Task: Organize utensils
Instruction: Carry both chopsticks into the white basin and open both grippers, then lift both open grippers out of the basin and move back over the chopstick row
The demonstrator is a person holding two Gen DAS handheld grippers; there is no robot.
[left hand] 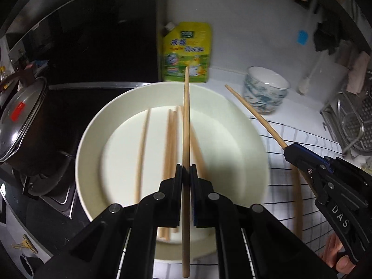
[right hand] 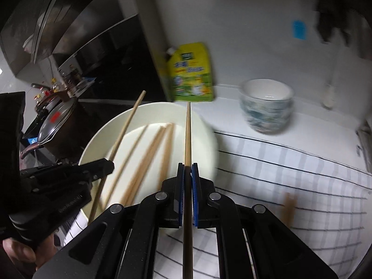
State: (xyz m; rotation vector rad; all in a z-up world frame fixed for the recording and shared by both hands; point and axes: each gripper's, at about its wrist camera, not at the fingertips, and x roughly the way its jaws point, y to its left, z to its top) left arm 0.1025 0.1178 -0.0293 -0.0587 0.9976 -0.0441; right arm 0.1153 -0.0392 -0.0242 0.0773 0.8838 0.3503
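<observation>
In the left wrist view my left gripper [left hand: 186, 167] is shut on a wooden chopstick [left hand: 186, 116] that points straight ahead over a white plate [left hand: 232, 139]. Several loose chopsticks [left hand: 171, 144] lie in that plate. To the right, my right gripper [left hand: 287, 149] is shut on a second chopstick [left hand: 255, 114], held above the striped cloth. The right wrist view shows the right gripper [right hand: 187, 165] clamped on its chopstick [right hand: 187, 134] at the plate's [right hand: 204, 139] right rim. There the left gripper [right hand: 110, 164] holds its chopstick [right hand: 125, 130] over the plate.
A yellow-green pouch [left hand: 186, 51] leans on the wall behind the plate. A patterned bowl [left hand: 265, 90] stands at the back right. A lidded pot [left hand: 21, 121] sits on the stove at left. More chopsticks [right hand: 288, 207] lie on the striped cloth [right hand: 290, 162]. A metal rack [left hand: 355, 125] is far right.
</observation>
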